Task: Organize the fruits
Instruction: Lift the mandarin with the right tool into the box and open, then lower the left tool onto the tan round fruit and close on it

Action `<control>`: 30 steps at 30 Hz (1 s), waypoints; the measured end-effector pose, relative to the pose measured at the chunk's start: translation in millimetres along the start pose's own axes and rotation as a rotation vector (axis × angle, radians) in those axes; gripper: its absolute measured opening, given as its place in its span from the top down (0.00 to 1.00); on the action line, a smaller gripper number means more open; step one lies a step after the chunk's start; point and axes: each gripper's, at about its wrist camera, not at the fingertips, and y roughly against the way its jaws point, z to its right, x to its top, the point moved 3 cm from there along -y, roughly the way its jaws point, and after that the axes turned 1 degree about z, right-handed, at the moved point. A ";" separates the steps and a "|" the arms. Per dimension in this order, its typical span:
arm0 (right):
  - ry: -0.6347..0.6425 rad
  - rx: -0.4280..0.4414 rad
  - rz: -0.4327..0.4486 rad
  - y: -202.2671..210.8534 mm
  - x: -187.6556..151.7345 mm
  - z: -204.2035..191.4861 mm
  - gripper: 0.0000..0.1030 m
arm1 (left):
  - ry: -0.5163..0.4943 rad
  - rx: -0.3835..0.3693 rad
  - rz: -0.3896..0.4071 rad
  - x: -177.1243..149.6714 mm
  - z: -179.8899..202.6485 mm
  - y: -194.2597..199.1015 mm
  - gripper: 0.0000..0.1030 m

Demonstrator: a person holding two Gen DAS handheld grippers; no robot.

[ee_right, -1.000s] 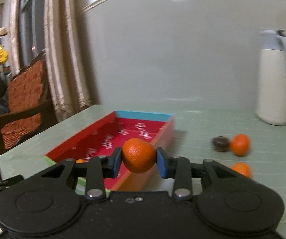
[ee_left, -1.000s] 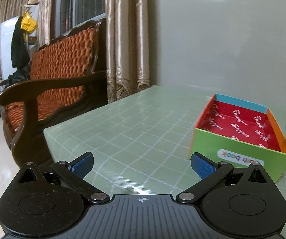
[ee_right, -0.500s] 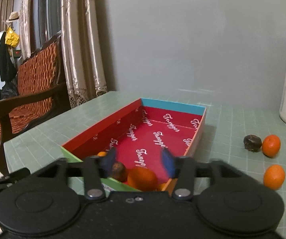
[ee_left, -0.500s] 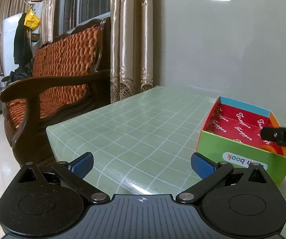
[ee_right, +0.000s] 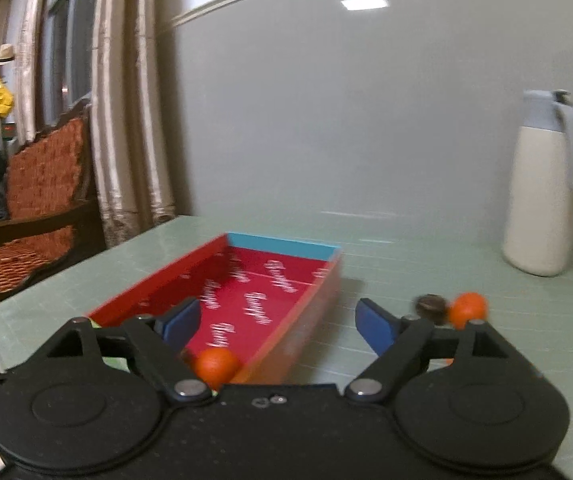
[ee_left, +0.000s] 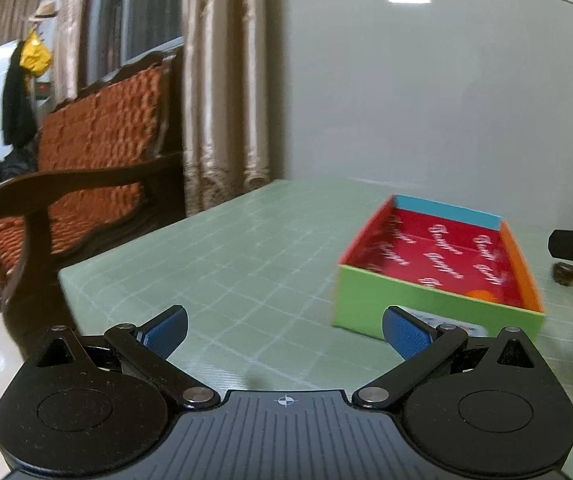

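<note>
Right jaws: the right gripper (ee_right: 276, 326) has just been opening and now stands wide, its blue pads apart with nothing between them, above the near end of the box.
Left jaws: the left gripper (ee_left: 284, 330) is spread wide and empty, over the pale green checked tablecloth (ee_left: 222, 264), just left of the box's near green wall.
Box: shallow cardboard box (ee_right: 222, 276) with red printed lining, a blue far wall and an orange right wall.
Fruit in box: one small orange tangerine (ee_right: 216, 365) lies on the lining at the near end; a dark round fruit just left of it is mostly hidden.
Fruit outside box: right of the box, another orange tangerine (ee_right: 467, 309) touches a dark brown round fruit (ee_right: 430, 306).
Jug: tall cream jug with grey lid (ee_right: 538, 196), upright, well right of the box's far end.
</note>
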 end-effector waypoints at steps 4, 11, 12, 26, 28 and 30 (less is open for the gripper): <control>-0.026 -0.057 -0.002 9.7 -6.7 28.8 0.17 | -0.052 -0.055 0.034 0.2 27.6 11.4 0.00; -0.103 -0.216 0.039 37.1 -21.5 90.4 0.17 | -0.174 -0.168 0.082 -3.4 80.3 29.5 0.00; -0.124 -0.251 0.052 42.4 -23.5 100.6 0.17 | -0.186 -0.185 0.085 -4.2 86.7 31.6 0.00; -0.273 -0.473 0.103 96.9 -49.4 181.3 0.13 | -0.290 -0.402 0.054 -18.1 167.9 48.2 0.01; -0.291 -0.493 0.102 102.3 -52.2 190.4 0.13 | -0.308 -0.418 0.041 -21.4 178.6 46.6 0.01; -0.320 -0.502 0.098 109.1 -56.3 199.8 0.13 | -0.320 -0.440 0.021 -24.4 188.1 44.8 0.06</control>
